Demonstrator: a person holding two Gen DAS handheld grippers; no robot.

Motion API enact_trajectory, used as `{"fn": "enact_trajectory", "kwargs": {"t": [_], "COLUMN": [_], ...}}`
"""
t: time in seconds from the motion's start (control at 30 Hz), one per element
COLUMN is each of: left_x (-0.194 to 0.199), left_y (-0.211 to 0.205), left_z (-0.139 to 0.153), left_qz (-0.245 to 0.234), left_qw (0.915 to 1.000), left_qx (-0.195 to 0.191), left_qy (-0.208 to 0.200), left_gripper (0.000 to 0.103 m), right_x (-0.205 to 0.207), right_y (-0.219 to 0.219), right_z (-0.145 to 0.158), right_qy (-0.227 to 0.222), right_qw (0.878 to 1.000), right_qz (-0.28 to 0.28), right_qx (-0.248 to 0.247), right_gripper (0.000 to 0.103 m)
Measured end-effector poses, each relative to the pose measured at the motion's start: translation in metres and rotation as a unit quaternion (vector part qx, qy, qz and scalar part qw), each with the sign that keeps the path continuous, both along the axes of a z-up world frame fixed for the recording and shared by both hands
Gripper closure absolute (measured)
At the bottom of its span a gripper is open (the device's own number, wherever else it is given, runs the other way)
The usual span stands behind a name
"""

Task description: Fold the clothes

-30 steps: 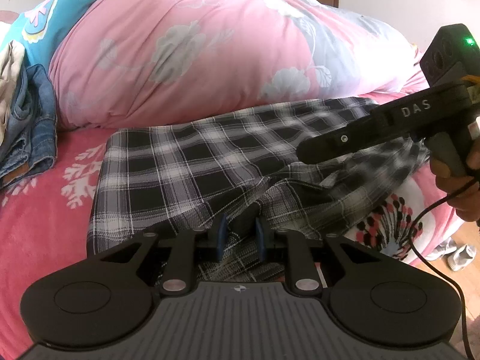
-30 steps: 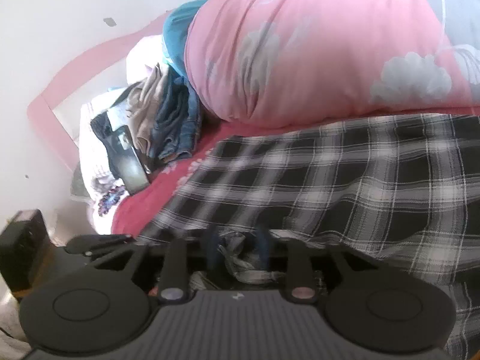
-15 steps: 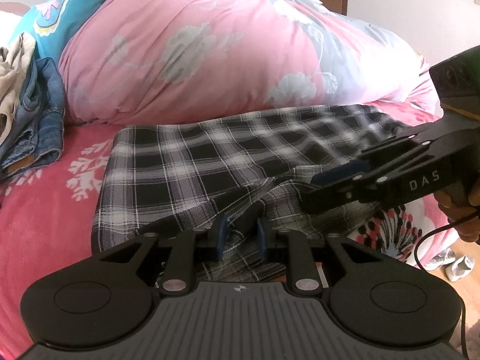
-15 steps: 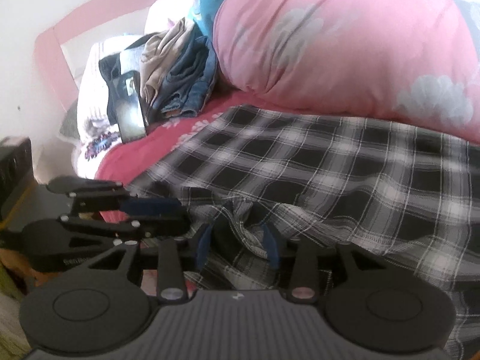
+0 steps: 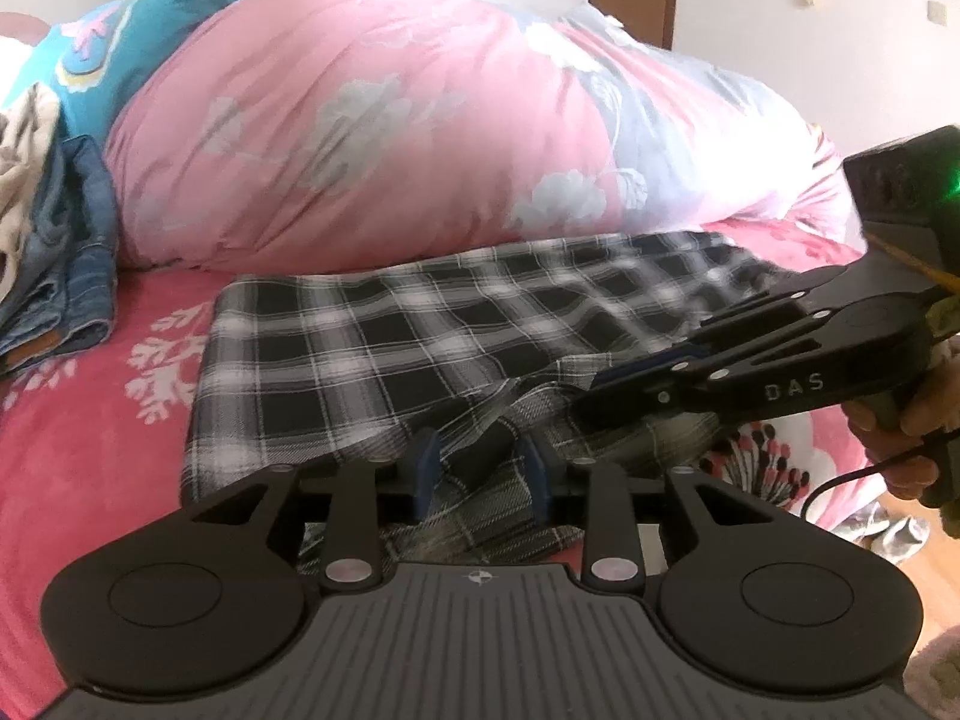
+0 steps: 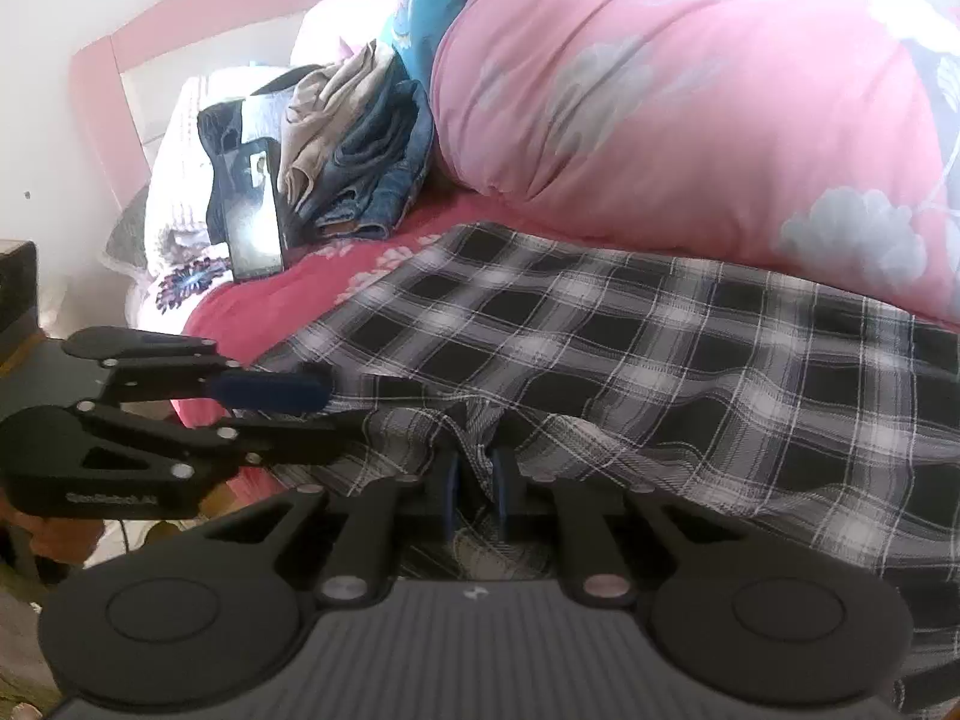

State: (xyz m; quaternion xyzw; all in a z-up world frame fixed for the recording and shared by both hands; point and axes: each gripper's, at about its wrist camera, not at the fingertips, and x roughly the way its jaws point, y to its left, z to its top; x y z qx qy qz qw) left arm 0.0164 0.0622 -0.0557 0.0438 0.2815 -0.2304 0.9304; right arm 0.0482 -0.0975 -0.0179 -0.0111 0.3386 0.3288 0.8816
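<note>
A black-and-white plaid garment (image 5: pixel 384 348) lies spread on the pink bed, partly folded; it also shows in the right wrist view (image 6: pixel 600 354). My left gripper (image 5: pixel 480 468) sits at its near edge with its jaws apart around a bunched fold of cloth. My right gripper (image 6: pixel 474 480) is shut on a pinch of the plaid hem. In the left wrist view the right gripper (image 5: pixel 600 390) comes in from the right, over the same edge. In the right wrist view the left gripper (image 6: pixel 318 414) comes in from the left with its fingers apart.
A big pink flowered duvet (image 5: pixel 372 126) is heaped behind the garment. A pile of jeans (image 5: pixel 72 276) and other clothes lies at the left, with a phone (image 6: pixel 252 222) propped on it. The bed edge and floor with shoes (image 5: pixel 894 534) are at the right.
My left gripper's jaws have widened around the cloth. My right gripper has closed tighter on the hem. Both grippers have moved closer together along the near edge.
</note>
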Motion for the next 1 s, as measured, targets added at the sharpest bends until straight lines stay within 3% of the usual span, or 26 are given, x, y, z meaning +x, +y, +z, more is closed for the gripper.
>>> {"fn": "enact_trajectory", "kwargs": {"t": [0.2,0.27,0.37,0.63,1.0], "left_x": [0.014,0.016,0.016,0.014,0.010], "left_y": [-0.011,-0.013,-0.017,-0.023,-0.025], "left_z": [-0.006,-0.006,-0.006,-0.008,-0.009], "left_qz": [-0.001,-0.003,-0.005,0.004,0.005], "left_qw": [0.9999,0.9999,1.0000,1.0000,0.9997], "left_qx": [-0.004,-0.004,-0.001,0.008,0.021], "left_qy": [0.013,0.014,0.008,0.004,0.007], "left_gripper": [0.072,0.072,0.075,0.088,0.087], "right_x": [-0.009,-0.016,-0.023,-0.019,-0.007], "right_y": [-0.012,-0.024,-0.044,-0.086,-0.102], "right_z": [0.008,0.012,0.016,0.014,-0.004], "right_qy": [-0.011,-0.023,-0.037,-0.044,-0.024], "right_qw": [1.000,0.999,0.998,0.992,0.989], "right_qz": [-0.006,-0.022,-0.048,-0.100,-0.099], "right_qx": [0.015,0.007,-0.015,-0.071,-0.105], "right_gripper": [0.084,0.071,0.064,0.063,0.063]}}
